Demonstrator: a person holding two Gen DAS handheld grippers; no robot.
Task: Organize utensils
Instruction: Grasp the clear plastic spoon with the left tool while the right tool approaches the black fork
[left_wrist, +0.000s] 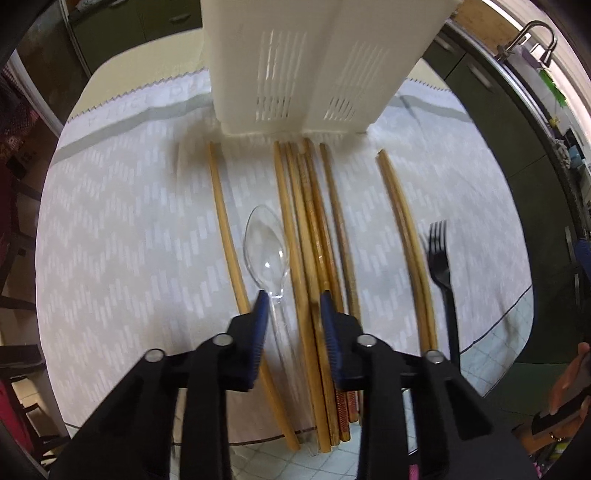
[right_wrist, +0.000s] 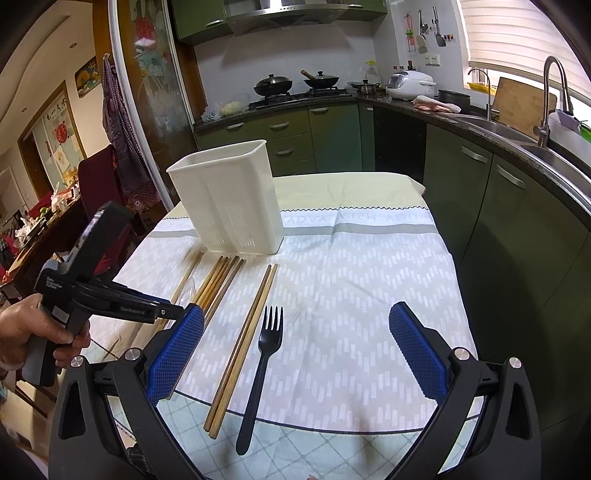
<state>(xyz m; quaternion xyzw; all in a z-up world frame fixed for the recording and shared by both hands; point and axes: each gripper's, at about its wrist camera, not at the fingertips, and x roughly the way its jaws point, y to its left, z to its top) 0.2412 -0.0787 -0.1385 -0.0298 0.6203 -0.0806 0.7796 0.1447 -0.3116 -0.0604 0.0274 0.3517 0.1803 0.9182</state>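
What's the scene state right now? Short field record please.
holder: white slotted caddy, upright at far side of cloth, looks empty
on cloth: wooden chopsticks, clear plastic spoon, black fork
left gripper: jaws narrowed, straddling spoon neck and chopsticks, contact unclear
right gripper: open, holding nothing, above fork

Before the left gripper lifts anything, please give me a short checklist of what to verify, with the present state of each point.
1. Clear spoon handle lies between the left gripper pads: ok.
2. Pads press on the handle: not ok, gaps show on both sides.
3. Only the spoon is between them: not ok, a chopstick lies there too.
4. White holder upright, top open: ok.
5. Right gripper open, holding nothing: ok.
6. Black fork outside the left gripper: ok.
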